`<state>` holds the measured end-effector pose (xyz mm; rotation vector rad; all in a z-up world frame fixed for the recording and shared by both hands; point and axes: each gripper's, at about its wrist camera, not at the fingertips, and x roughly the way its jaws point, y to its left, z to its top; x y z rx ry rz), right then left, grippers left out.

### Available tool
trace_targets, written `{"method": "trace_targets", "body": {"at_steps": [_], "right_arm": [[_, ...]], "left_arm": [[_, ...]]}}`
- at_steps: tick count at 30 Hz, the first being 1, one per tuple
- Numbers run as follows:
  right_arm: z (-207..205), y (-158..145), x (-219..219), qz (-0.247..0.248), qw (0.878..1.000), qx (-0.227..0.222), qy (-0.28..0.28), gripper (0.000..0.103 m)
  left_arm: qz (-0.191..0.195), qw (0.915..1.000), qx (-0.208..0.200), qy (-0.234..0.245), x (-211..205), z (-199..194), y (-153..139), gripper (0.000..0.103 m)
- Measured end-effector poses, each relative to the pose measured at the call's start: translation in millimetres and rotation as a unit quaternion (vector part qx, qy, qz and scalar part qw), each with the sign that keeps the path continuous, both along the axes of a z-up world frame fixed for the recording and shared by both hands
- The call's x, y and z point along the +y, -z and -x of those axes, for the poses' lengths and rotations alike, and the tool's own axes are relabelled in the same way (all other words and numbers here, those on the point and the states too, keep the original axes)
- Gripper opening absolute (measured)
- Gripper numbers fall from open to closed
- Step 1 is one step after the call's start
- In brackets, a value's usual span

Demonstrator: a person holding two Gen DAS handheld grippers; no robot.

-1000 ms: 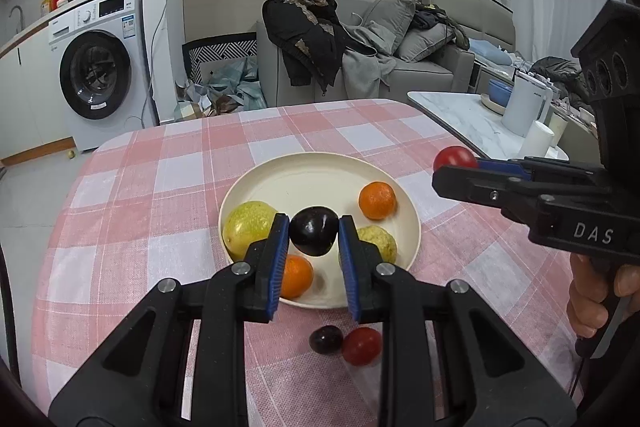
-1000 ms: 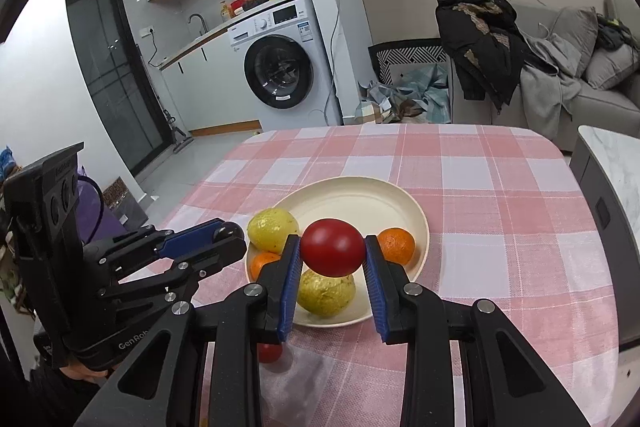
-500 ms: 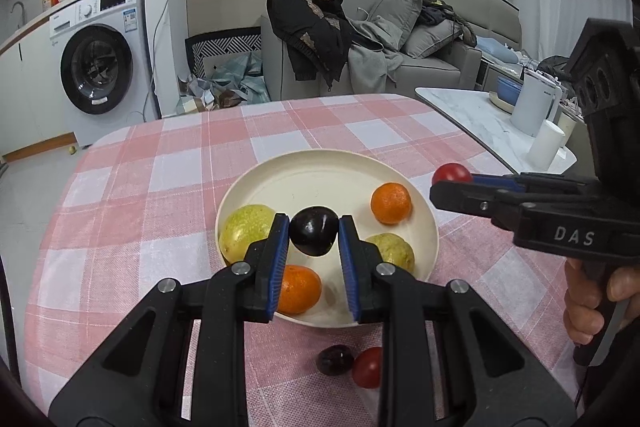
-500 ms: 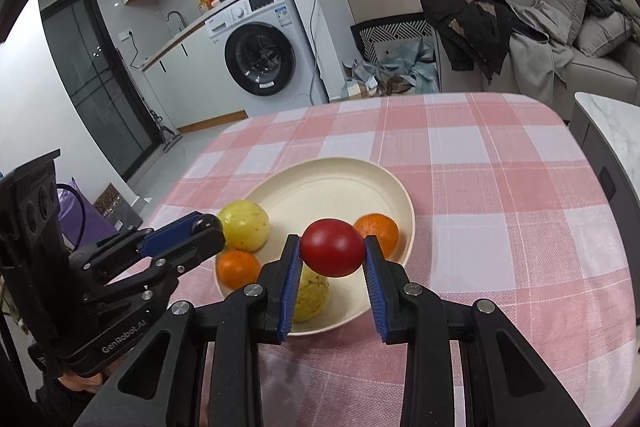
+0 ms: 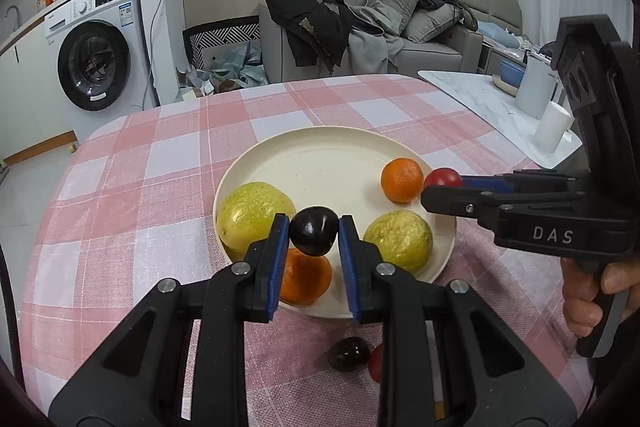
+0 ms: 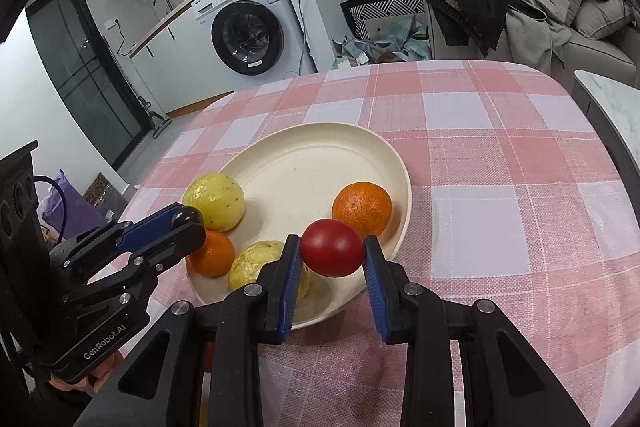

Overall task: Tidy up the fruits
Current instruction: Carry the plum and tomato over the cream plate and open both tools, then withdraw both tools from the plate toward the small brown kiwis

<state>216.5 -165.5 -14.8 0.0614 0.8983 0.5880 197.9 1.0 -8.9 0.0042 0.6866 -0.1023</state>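
Observation:
A cream plate [image 5: 320, 163] [image 6: 304, 155] on the pink checked tablecloth holds two yellow-green fruits [image 5: 252, 215] [image 5: 400, 239] and two oranges [image 5: 401, 179] [image 5: 310, 279]. My left gripper [image 5: 313, 233] is shut on a dark plum [image 5: 313, 231] above the plate's near edge. My right gripper [image 6: 332, 253] is shut on a red tomato [image 6: 332, 253] over the plate's near right rim, beside an orange [image 6: 362, 207]. Another dark plum [image 5: 349, 353] and a red fruit [image 5: 375, 363] lie on the cloth near the plate.
A marble side table [image 5: 492, 107] with white cups stands to the right. A sofa with clothes [image 5: 360, 27] and a washing machine [image 5: 96, 59] stand beyond the table's far edge.
Both grippers have moved forward and lower toward the plate, each still holding its fruit. The fruits on the plate have not moved.

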Motion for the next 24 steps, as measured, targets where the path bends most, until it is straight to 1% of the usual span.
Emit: {"method": "trace_targets", "body": {"at_steps": [9, 11, 13, 17, 18, 19, 20, 21, 22, 23, 24], "right_arm": [[-2.7, 1.6, 0.5, 0.002, 1.000, 0.008, 0.004, 0.032], [-2.3, 1.3, 0.8, 0.003, 1.000, 0.007, 0.004, 0.034], [-2.1, 0.7, 0.9, 0.001, 1.000, 0.003, 0.005, 0.040], [-2.2, -2.6, -2.0, -0.005, 1.000, -0.004, 0.011, 0.043], [-2.2, -3.2, -2.4, -0.006, 1.000, -0.004, 0.011, 0.047], [-2.1, -3.9, -3.1, -0.008, 1.000, -0.005, 0.012, 0.050], [-1.9, -4.8, -3.9, -0.008, 1.000, -0.007, 0.014, 0.051], [-2.0, -5.3, -3.9, -0.006, 1.000, -0.009, 0.015, 0.052], [-1.6, -6.2, -3.6, -0.002, 1.000, -0.012, 0.016, 0.055], [-0.3, -7.9, -3.3, 0.003, 1.000, -0.016, 0.014, 0.058], [1.0, -8.9, -3.6, 0.003, 1.000, -0.018, 0.012, 0.066]], "left_arm": [[0.010, 0.9999, 0.003, -0.004, 5.1, -0.8, 0.0, 0.022], [0.011, 0.9999, 0.001, -0.007, 6.3, -0.1, -0.8, 0.022], [0.014, 0.9999, -0.001, -0.006, 6.8, 0.6, -2.3, 0.022], [0.018, 0.9998, -0.003, -0.007, 8.1, 1.9, -4.4, 0.023], [0.019, 0.9998, -0.002, -0.008, 8.3, 2.5, -4.6, 0.026], [0.020, 0.9998, -0.001, -0.008, 8.8, 2.7, -4.9, 0.032], [0.020, 0.9998, -0.002, -0.009, 9.3, 3.6, -5.3, 0.036], [0.019, 0.9998, -0.004, -0.011, 10.0, 4.9, -6.1, 0.045], [0.019, 0.9997, -0.007, -0.013, 10.6, 6.2, -7.0, 0.051], [0.019, 0.9997, -0.009, -0.013, 11.0, 7.6, -7.4, 0.055], [0.019, 0.9997, -0.010, -0.012, 11.1, 9.1, -8.4, 0.061]]}}
